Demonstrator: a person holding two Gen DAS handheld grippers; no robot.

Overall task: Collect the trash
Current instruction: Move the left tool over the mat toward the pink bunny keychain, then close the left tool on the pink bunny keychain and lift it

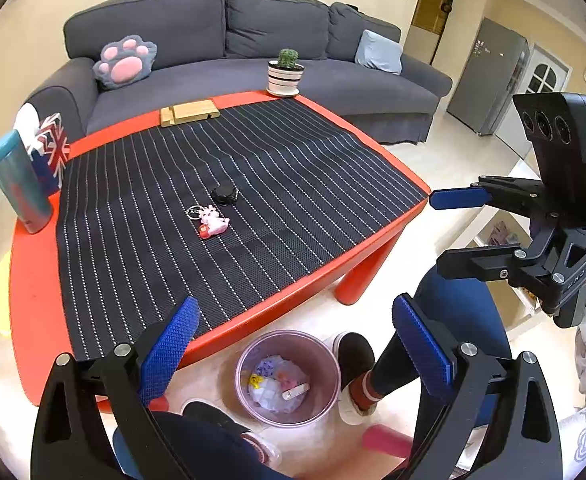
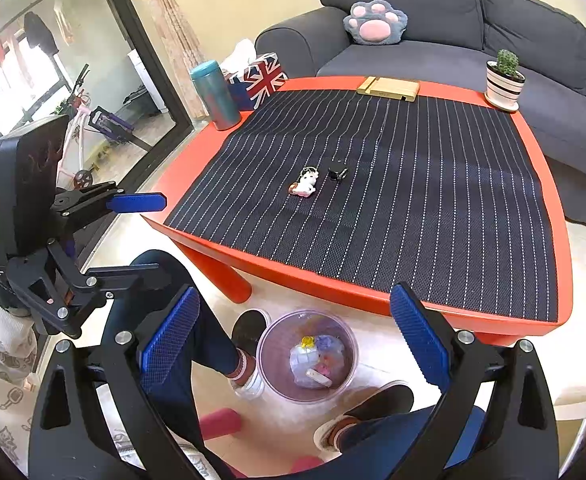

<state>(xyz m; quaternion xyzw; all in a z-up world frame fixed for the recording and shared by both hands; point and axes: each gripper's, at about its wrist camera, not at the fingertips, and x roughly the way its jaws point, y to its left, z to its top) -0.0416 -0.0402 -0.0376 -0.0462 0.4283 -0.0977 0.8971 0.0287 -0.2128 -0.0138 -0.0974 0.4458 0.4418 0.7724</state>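
Note:
A translucent purple waste bin (image 1: 327,354) (image 2: 271,344) stands on the floor by the near edge of the red table (image 1: 33,280) (image 2: 549,184). Crumpled wrappers and bits of trash (image 1: 277,384) (image 2: 317,360) lie in it. My left gripper (image 1: 296,302) (image 2: 167,235) hangs above the bin, wide open with nothing between its blue pads. Beside it my right gripper (image 2: 295,291) (image 1: 437,230) also stands open over the bin and holds nothing. On the striped mat lie a pink toy keychain (image 1: 212,222) (image 2: 305,185) and a small black object (image 1: 224,195) (image 2: 337,171).
A person's legs and slippers (image 1: 355,360) (image 2: 249,336) flank the bin. Along the table's edges stand a teal bottle (image 1: 19,184), a flag-print tissue box (image 2: 259,78), a wooden stand (image 1: 191,113) and a potted cactus (image 1: 285,72). A grey sofa (image 1: 221,64) lies behind.

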